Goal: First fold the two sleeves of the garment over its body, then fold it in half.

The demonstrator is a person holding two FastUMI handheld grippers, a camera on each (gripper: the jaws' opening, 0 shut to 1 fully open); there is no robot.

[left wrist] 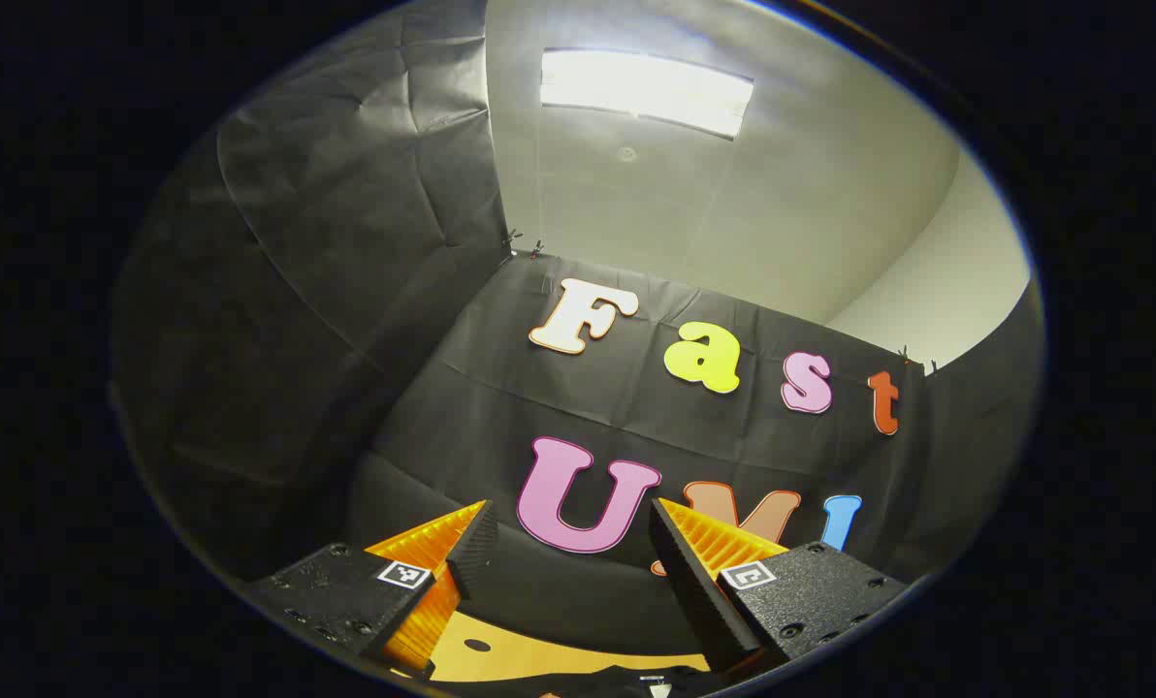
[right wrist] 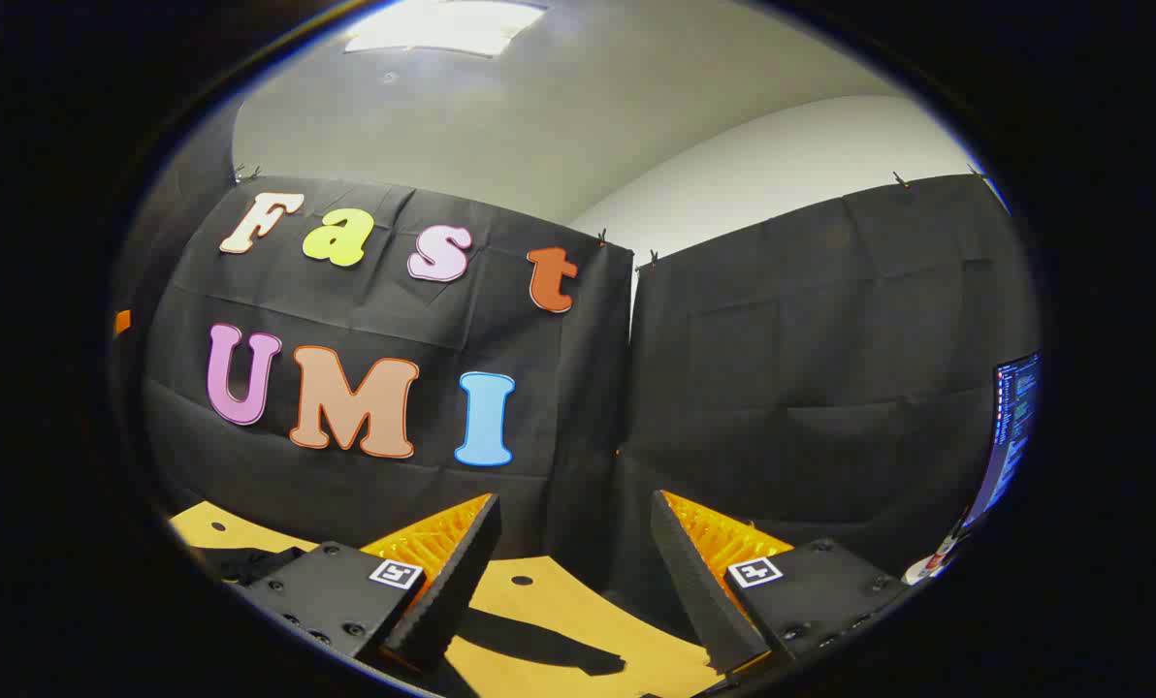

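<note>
At six o'clock in the left gripper view, a strip of the dark garment (left wrist: 636, 683) lies on the yellow table (left wrist: 500, 654), below the left gripper (left wrist: 568, 543), whose fingers stand apart, holding nothing. The right gripper (right wrist: 573, 538) also has its fingers spread and holds nothing above the table, with dark cloth, seemingly part of the garment, at eight o'clock in its view.

Ceiling light panel (left wrist: 646, 90), wooden tabletop (right wrist: 559, 606), monitor edge (right wrist: 1012, 427)

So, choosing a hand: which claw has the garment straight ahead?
The left claw: the dark garment shows between its fingers; from the right claw it sits far left.
</note>
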